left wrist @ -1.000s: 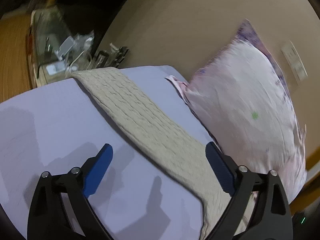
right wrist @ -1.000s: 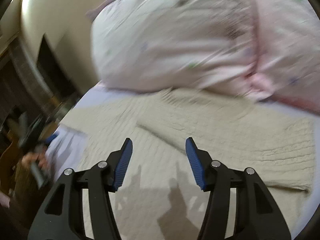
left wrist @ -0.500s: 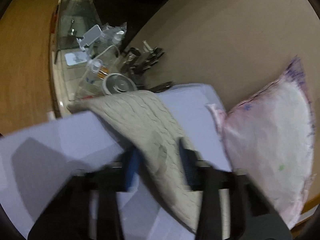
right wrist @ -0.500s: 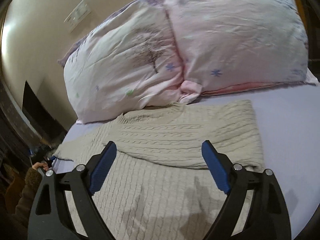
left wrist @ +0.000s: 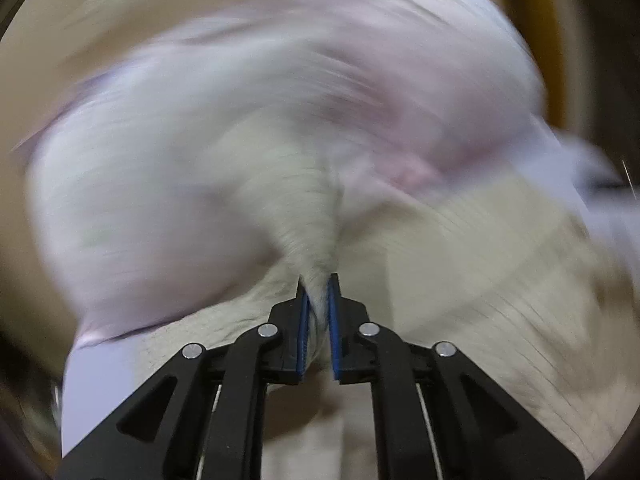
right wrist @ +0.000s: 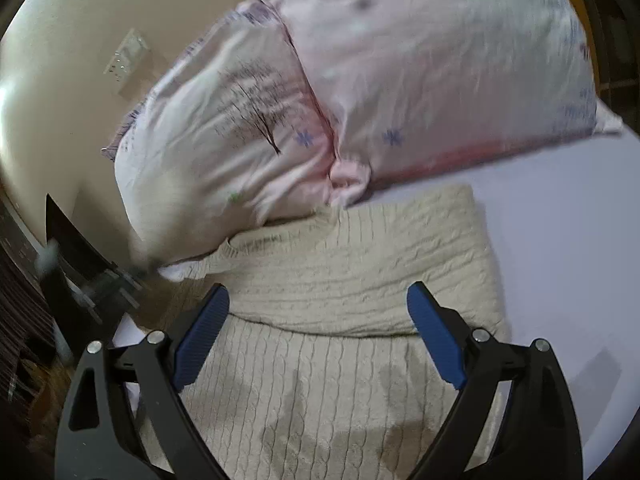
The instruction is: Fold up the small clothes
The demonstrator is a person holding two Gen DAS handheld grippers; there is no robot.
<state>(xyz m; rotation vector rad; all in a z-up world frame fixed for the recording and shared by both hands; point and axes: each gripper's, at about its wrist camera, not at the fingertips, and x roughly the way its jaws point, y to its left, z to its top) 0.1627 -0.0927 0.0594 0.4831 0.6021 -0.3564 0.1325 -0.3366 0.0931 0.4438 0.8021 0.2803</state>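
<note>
Two grippers: the left gripper (left wrist: 318, 300) pinches a soft, floppy bunch of cable-knit sweater (right wrist: 340, 280) lying on the bed below the pillows (right wrist: 360, 92); the right gripper (right wrist: 318, 336) hovers spread. Grab edges.

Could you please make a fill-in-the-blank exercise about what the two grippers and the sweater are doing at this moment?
1. The left gripper is shut on a pinched fold of the beige knit ____.
2. The right gripper hangs ____ above the sweater, holding nothing.
3. Behind the sweater, two pink ____ lean against the wall.
4. One sleeve lies folded ____ the sweater's chest.

Missing words: sweater; open; pillows; across
</note>
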